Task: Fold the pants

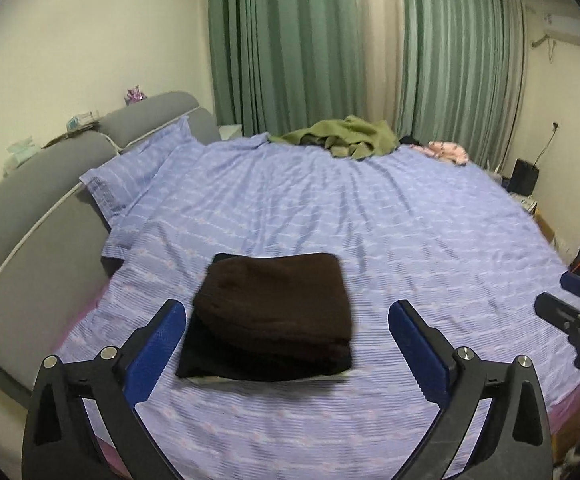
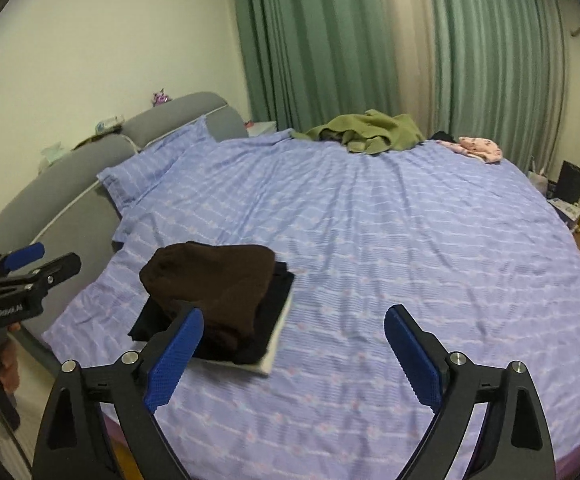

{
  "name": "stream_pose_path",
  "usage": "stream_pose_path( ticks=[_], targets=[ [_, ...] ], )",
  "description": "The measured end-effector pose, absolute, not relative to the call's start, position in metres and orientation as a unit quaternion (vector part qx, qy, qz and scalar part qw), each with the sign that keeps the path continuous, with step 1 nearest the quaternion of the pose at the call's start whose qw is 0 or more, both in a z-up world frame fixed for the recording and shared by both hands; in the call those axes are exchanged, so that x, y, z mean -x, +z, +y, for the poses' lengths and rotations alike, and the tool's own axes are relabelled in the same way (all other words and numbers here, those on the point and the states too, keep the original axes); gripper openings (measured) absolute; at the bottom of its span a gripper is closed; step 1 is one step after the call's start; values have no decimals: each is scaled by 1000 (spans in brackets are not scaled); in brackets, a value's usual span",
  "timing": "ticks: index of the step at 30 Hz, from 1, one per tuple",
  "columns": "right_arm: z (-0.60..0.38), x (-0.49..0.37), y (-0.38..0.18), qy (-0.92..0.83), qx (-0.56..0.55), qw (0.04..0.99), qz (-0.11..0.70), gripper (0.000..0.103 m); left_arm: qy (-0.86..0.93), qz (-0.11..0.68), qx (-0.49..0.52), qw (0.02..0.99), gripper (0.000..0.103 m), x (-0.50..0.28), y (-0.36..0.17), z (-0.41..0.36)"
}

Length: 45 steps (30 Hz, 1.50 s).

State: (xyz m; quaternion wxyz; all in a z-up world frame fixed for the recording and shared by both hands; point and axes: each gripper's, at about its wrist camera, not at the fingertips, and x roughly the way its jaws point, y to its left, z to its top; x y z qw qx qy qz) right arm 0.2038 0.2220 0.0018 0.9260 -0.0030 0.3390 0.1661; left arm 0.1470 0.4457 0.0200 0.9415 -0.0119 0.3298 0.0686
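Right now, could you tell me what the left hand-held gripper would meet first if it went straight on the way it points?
Probably the folded brown pants atop the stack; the open left hand-held gripper frames them, though depth is unclear.

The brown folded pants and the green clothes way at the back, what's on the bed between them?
Nothing. Between the brown pants and the green clothes there is only bare purple striped sheet; both wrist views show that.

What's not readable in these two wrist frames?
- Stack under the brown folded pants: the layers below are dark, and their count is unclear in both views.
- Left gripper blocks the stack's near left corner; right gripper does the same in its view.
- Items on the headboard ledge: too small.
- Dark clothing behind the green garment: mostly hidden.
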Motion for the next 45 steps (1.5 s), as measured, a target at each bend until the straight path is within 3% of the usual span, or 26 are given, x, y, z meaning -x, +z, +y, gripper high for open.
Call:
stream_pose_path(
  ticks=[22, 45],
  targets=[
    [6, -100, 46, 130, -31, 942, 308, 94, -12, 308, 14, 951, 103, -62, 50, 216],
    [-33, -59, 64, 102, -40, 954, 280, 94, -39, 281, -14, 959, 103, -39, 72, 175]
  ],
)
